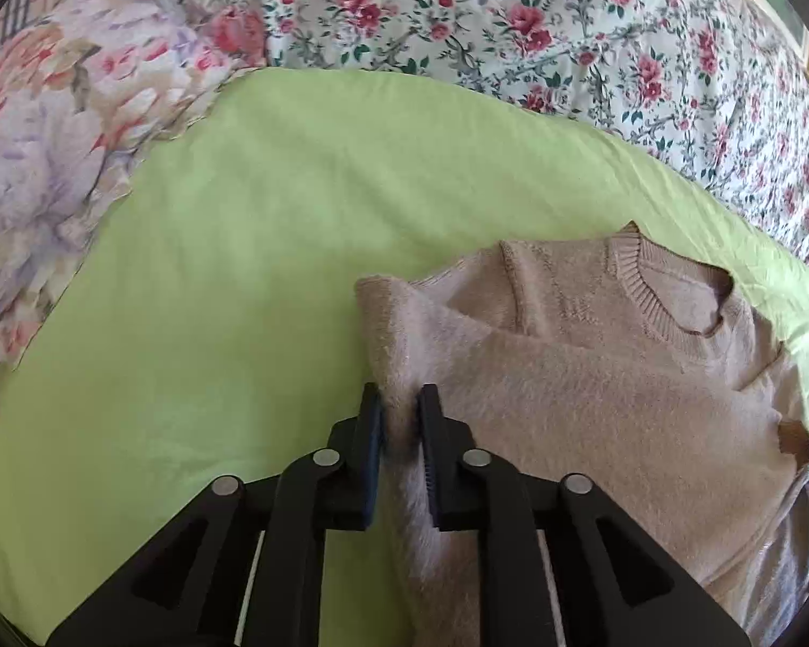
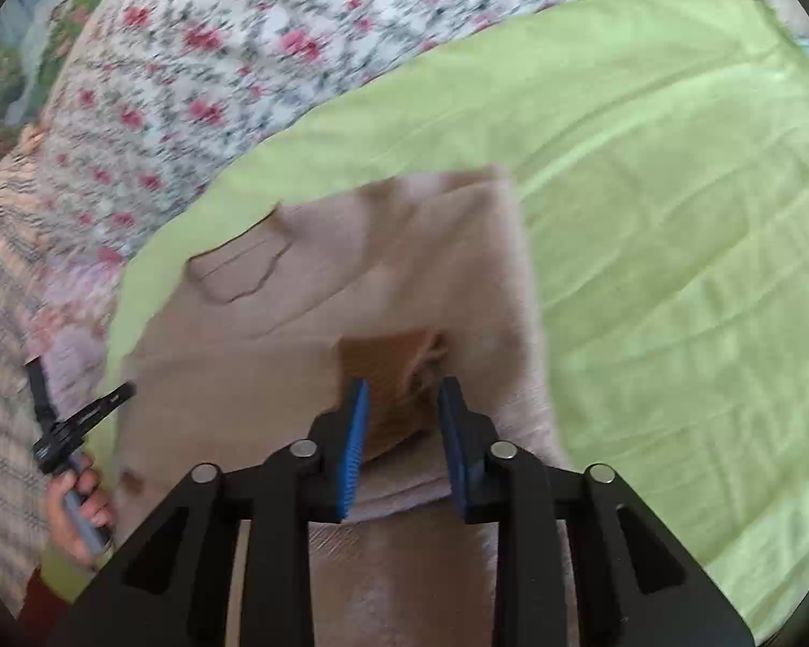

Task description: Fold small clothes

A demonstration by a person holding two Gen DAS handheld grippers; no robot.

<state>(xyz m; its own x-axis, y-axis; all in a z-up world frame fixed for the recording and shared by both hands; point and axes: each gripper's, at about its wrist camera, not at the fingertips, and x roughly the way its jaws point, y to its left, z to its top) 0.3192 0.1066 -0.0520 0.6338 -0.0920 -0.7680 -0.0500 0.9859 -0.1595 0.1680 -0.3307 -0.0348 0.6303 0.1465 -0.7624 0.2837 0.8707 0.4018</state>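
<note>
I see a flowery bed (image 1: 512, 16) with a green sheet (image 1: 242, 248) on it. A pink sweater (image 1: 593, 377) lies on the sheet. My left hand-held gripper (image 1: 400, 410) pinches its folded edge. My right hand-held gripper (image 2: 403, 404) stands narrow around a brown patch (image 2: 383, 372); I cannot tell if it squeezes.

Fuzzy knit sweater (image 1: 593, 377) — smooth matt green cloth (image 1: 242, 269) beneath.

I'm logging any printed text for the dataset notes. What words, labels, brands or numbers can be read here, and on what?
None can be read.
The pink sweater shows no printed text.
The brown patch on it between the right gripper fingers is too blurred to tell if it carries writing.
The green sheet and floral bedspread bear only patterns.
</note>
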